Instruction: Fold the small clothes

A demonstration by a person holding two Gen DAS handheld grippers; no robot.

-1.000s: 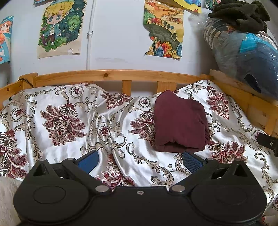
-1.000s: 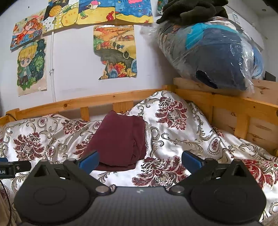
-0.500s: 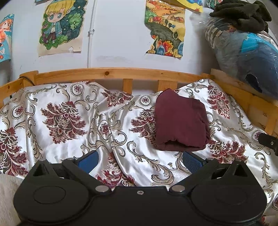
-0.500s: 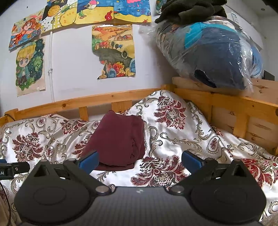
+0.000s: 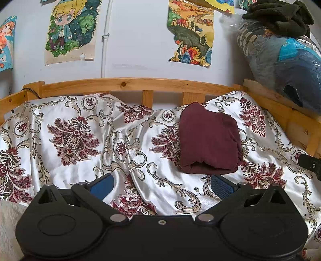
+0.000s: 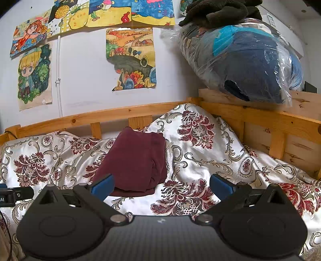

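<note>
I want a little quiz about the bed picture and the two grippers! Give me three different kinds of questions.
1. True or false: the maroon folded garment lies on the floral bedspread.
2. Pick one. The left gripper is: A) shut on the garment, B) open and holding nothing, C) out of view.
3. Fill in: on top of the plastic-wrapped bundle sits a dark ____ cloth.

Key
1. True.
2. B. The right gripper is open too.
3. Green.
</note>
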